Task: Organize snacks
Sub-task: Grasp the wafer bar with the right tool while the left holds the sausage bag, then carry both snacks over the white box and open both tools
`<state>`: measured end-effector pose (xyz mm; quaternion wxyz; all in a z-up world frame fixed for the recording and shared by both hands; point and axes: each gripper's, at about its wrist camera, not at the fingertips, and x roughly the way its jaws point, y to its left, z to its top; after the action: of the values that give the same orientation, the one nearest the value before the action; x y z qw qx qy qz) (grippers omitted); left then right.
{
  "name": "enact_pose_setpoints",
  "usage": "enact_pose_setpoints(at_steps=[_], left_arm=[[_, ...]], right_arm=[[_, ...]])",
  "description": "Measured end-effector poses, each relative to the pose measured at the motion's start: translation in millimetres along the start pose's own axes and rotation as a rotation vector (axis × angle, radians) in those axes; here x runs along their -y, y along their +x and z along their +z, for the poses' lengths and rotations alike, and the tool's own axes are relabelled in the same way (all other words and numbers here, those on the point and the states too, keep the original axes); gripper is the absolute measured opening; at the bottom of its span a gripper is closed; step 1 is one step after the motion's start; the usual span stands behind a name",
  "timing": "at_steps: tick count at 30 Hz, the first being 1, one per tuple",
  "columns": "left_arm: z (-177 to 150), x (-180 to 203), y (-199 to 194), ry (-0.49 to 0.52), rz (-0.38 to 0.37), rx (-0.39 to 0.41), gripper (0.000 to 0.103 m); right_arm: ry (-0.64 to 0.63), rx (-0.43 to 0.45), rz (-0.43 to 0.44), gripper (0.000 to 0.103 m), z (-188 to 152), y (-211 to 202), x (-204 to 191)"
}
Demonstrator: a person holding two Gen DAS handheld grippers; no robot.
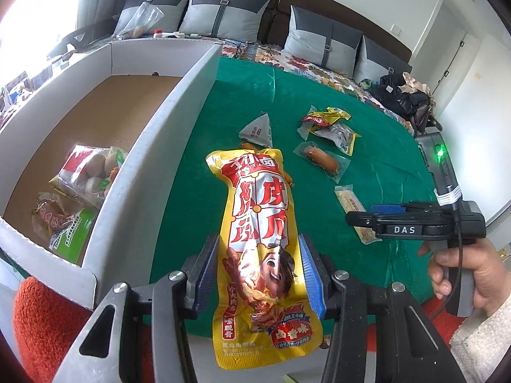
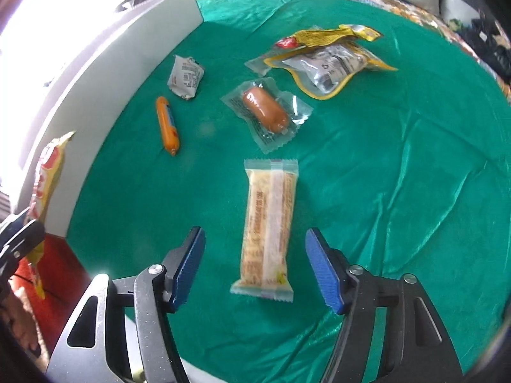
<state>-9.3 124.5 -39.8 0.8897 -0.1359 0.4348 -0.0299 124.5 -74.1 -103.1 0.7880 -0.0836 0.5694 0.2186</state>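
Observation:
My left gripper (image 1: pixel 258 271) is shut on a long yellow and red snack pouch (image 1: pixel 258 239), held above the green cloth (image 1: pixel 367 172) beside the white cardboard box (image 1: pixel 166 121). The same pouch (image 2: pixel 44 185) shows at the left edge of the right wrist view. My right gripper (image 2: pixel 255 268) stands open over a pale wrapped cracker bar (image 2: pixel 270 226), which lies flat between its blue pads without touching them. In the left wrist view a hand holds the right gripper (image 1: pixel 361 220) over that bar (image 1: pixel 354 207).
The box holds a few snack bags (image 1: pixel 76 198). On the cloth lie an orange sausage stick (image 2: pixel 167 126), a sealed sausage (image 2: pixel 266 111), a small white packet (image 2: pixel 186 77) and yellow pouches (image 2: pixel 325 63). Pillows (image 1: pixel 223 12) line the headboard behind.

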Motion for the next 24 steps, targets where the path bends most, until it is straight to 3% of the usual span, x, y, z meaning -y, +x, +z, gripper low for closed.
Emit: enact_pose_setpoints(at_steps=[3, 5, 12, 17, 24], left_arm=[[0, -1, -5, -0.001, 0.0, 0.01, 0.048], [0, 0, -6, 0.001, -0.002, 0.014, 0.048], [2, 3, -11, 0.011, -0.026, 0.024, 0.048], [11, 2, -25, 0.002, -0.051, 0.058, 0.048], [27, -14, -53, -0.048, -0.098, 0.109, 0.048]], right_arm=[[-0.044, -0.003, -0.06, 0.064, 0, 7, -13], [-0.049, -0.008, -0.11, 0.026, -1, 12, -11], [0.072, 0.077, -0.009, 0.02, -13, -24, 21], [0.185, 0.188, 0.149, 0.02, -19, -59, 41], [0.227, 0.265, 0.287, 0.02, -4, -79, 29]])
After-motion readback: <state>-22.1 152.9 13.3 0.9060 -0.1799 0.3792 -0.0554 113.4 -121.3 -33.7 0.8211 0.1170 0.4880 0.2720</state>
